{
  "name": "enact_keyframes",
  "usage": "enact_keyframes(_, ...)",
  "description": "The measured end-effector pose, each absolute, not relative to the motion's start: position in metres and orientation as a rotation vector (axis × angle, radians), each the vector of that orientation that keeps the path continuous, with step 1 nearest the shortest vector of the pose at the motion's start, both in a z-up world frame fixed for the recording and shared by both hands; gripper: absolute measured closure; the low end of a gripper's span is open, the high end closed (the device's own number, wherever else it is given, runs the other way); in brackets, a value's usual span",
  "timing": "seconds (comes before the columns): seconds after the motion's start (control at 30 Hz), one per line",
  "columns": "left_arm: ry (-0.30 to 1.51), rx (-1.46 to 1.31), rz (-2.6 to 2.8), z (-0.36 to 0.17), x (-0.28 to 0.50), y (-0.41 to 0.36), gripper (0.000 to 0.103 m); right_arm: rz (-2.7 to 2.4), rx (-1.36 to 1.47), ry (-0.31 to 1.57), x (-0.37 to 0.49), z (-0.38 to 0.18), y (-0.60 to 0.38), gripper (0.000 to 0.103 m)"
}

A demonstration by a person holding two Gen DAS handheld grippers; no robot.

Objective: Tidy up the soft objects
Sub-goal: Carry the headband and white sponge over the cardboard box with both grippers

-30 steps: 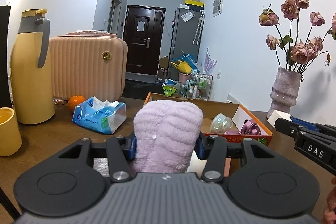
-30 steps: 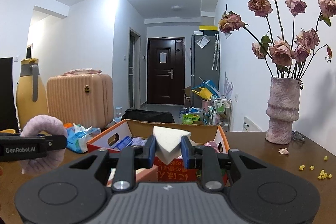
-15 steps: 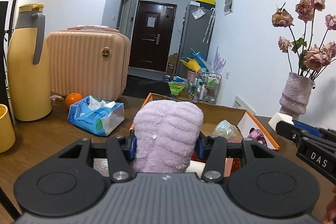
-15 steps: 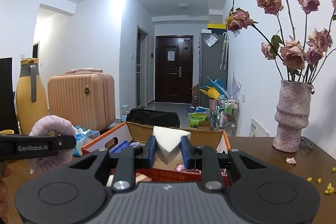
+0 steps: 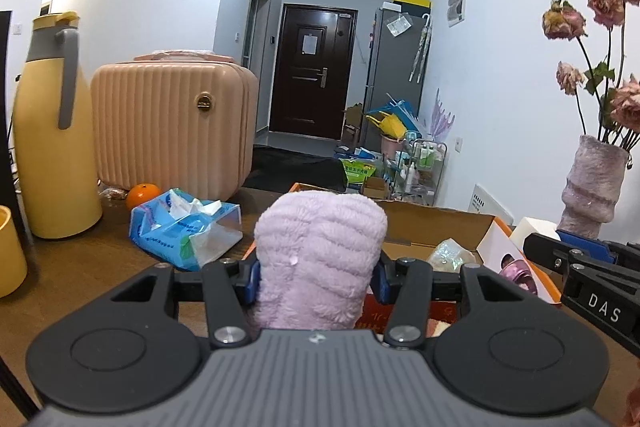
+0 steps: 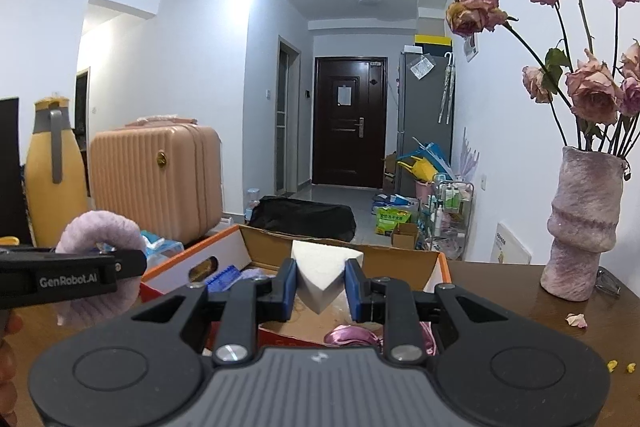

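Note:
A fluffy lilac plush roll point(image 5: 320, 259) sits clamped between the blue pads of my left gripper point(image 5: 318, 277), just short of the orange cardboard box point(image 5: 436, 217). The same plush roll point(image 6: 98, 239) shows at the left of the right wrist view, beside the box. My right gripper point(image 6: 320, 285) is shut on a white foam sponge point(image 6: 322, 269), held over the box point(image 6: 236, 245). Inside the box lie a pink satin item point(image 6: 352, 337), a blue object point(image 6: 224, 277) and a shiny plastic bag point(image 5: 452, 255). The other gripper's fingers point(image 5: 576, 259) reach in from the right.
On the brown table stand a yellow thermos jug point(image 5: 52, 131), a pink ribbed case point(image 5: 172, 123), an orange point(image 5: 142, 193), a blue tissue pack point(image 5: 180, 231) and a yellow cup point(image 5: 10, 251). A vase of dried roses point(image 6: 584, 223) stands at the right. Petals point(image 6: 576, 319) litter the table.
Both grippers moved forward toward the box with their loads; the box grew nearer and its contents slid lower in the right wrist view. Both grips are unchanged.

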State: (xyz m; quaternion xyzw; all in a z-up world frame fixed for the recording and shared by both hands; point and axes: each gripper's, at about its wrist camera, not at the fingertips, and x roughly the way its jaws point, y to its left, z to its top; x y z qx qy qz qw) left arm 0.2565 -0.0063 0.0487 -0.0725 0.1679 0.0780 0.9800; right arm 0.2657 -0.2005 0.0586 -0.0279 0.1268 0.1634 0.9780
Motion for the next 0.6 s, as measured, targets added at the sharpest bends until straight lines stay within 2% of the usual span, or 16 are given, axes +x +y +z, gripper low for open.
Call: enact_keyframes(0.6, 0.372, -0.115, -0.012, 0.035, 0.342, -0.002, 0.053, 0.154, -0.096, 0.321, 0.319, 0.049, -0.201, 0.078)
